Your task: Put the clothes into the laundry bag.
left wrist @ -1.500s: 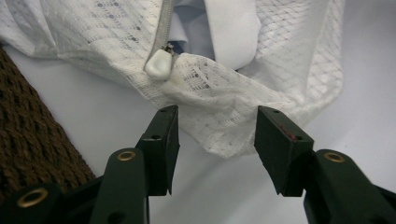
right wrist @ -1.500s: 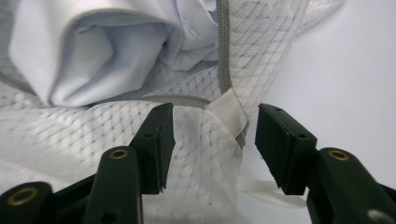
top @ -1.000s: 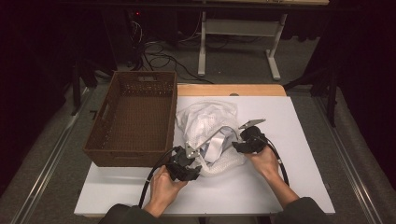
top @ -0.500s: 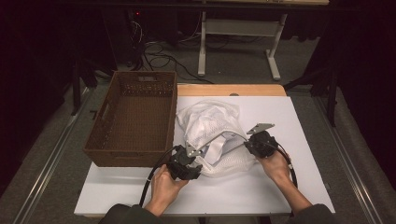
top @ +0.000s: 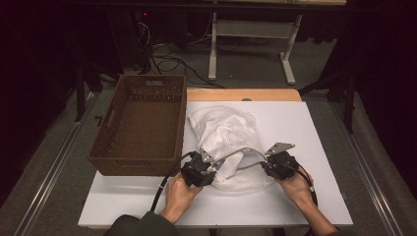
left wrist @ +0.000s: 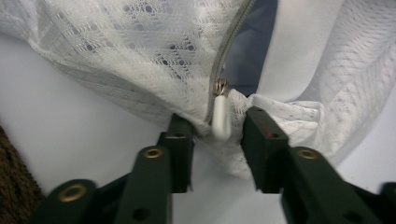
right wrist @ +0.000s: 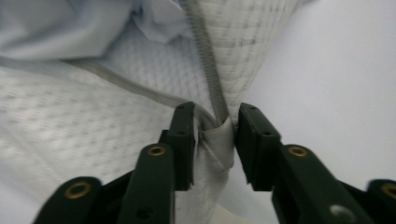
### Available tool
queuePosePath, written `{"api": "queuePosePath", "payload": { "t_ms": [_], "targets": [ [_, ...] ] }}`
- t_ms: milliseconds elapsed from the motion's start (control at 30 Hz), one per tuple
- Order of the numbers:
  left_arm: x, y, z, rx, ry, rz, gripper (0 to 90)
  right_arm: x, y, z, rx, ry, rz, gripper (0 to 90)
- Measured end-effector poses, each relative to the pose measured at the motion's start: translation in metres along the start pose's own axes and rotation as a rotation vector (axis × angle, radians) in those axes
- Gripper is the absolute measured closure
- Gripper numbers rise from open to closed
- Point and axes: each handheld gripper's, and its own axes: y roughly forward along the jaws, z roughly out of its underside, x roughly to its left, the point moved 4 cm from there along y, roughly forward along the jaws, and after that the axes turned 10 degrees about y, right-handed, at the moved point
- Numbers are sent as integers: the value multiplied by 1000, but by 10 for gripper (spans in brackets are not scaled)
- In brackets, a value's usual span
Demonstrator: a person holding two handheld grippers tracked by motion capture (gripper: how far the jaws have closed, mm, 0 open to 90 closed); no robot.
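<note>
Dark room w/ cables on the floor behind; a white worktop (top: 319,128) sits in front, wood strip along its far edge. Brown wicker basket (top: 137,128) stands on the worktop's left part, hanging over the left edge. White mesh laundry bag (top: 223,132) lies just right of the basket, roughly mid-worktop, bunched up, w/ pale cloth inside showing through the open zip.

Left tool (top: 204,169) is at the bag's near-left corner, held from below by a hand. In the left gripper view its jaws have just been closing; mesh fabric and the white zip pull (left wrist: 221,116) sit between them, mesh bunched against both pads, so it's pinching the bag's corner at the zip pull.

Right tool (top: 273,164) is at the bag's near-right corner, well apart from the left one, zip line stretched between them. Its jaws have just been opening a bit, yet the right gripper view shows the zip's end tab (right wrist: 219,140) and folded mesh squeezed between the pads: pinching the bag's zip end
</note>
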Motion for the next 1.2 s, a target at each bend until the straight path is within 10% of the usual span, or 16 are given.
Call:
{"api": "queuePosePath", "payload": {
  "t_ms": [633,933,1200],
  "targets": [
    [-2,-20,12,-14,21,4,819,93,-13,-38,-53,-237,-213,817],
    [5,-29,14,-20,42,-81,826,83,63,-58,49,-225,-53,880],
    [12,-25,12,-31,37,-113,834,60,87,-75,32,-120,53,896]
  ]
}}
